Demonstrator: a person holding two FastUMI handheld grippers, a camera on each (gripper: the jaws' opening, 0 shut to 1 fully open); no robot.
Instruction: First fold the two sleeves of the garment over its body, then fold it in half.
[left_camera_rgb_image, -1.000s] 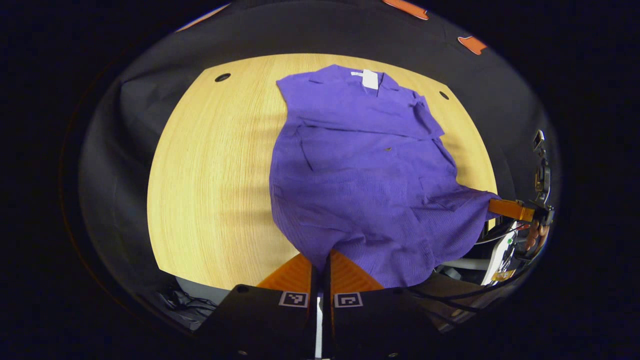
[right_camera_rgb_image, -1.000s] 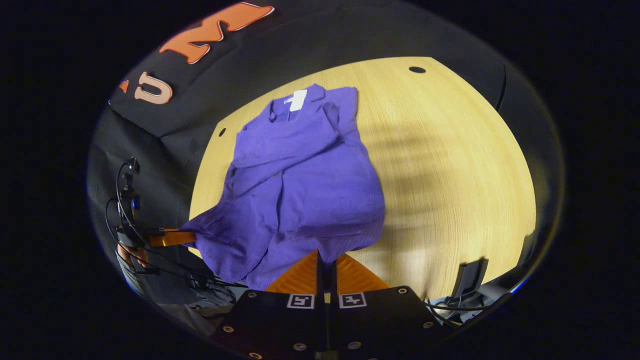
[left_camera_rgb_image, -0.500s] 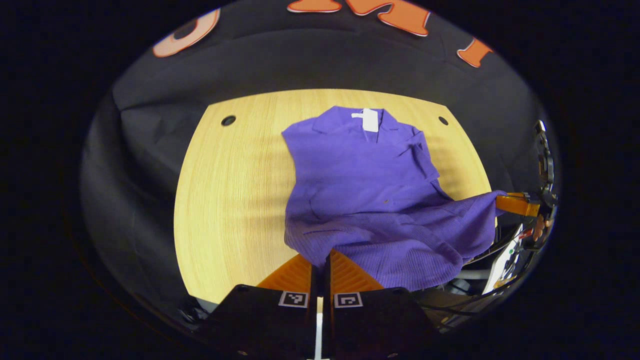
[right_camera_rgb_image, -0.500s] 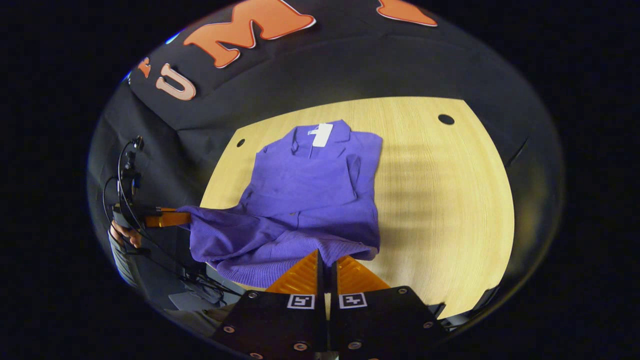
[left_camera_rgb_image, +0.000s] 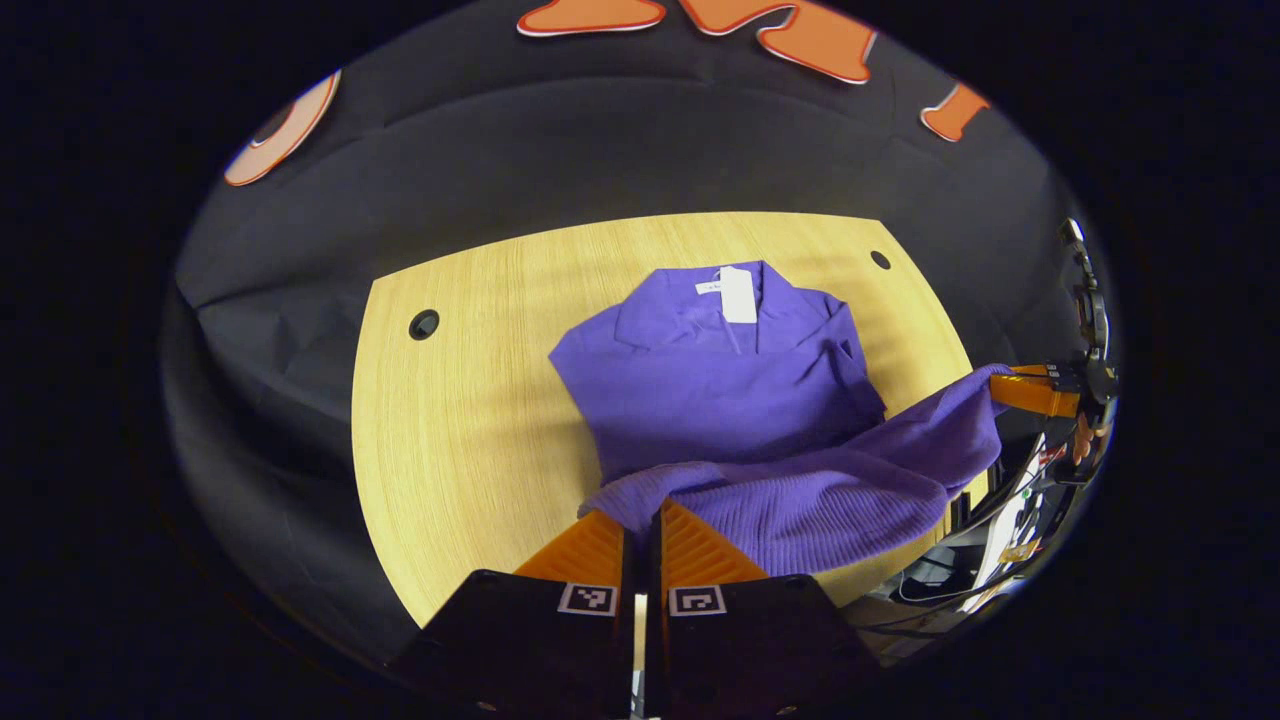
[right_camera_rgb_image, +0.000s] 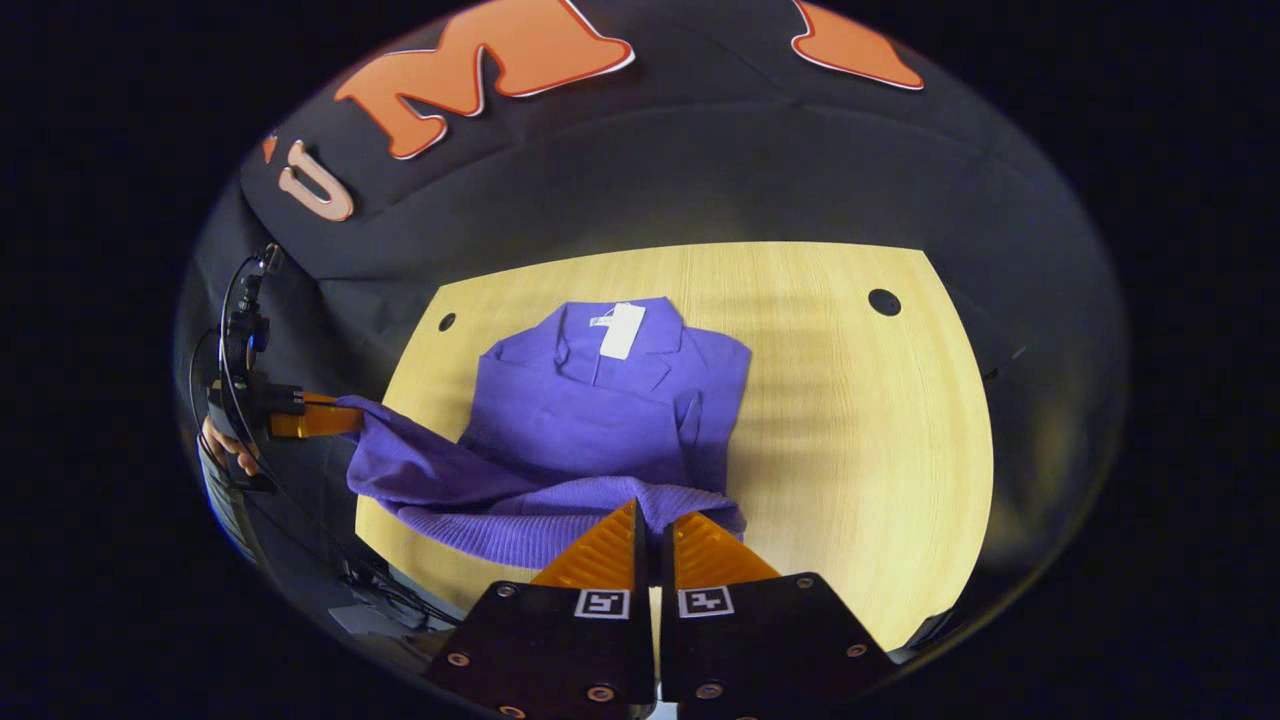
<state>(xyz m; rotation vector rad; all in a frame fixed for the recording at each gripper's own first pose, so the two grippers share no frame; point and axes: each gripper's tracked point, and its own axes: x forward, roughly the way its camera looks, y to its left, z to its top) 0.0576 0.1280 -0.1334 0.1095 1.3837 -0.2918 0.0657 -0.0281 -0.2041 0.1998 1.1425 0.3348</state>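
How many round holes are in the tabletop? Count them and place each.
2: one hole near the far right corner, one hole near the far left corner of the table. The garment may hide others.

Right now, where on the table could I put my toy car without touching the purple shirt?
Two bare patches of the wooden table: one between the purple shirt and the cable hole, seen in the left gripper view; a wider one beyond the shirt's other side, toward the other cable hole. The near edge is crowded: the left gripper and the right gripper hold the lifted hem.
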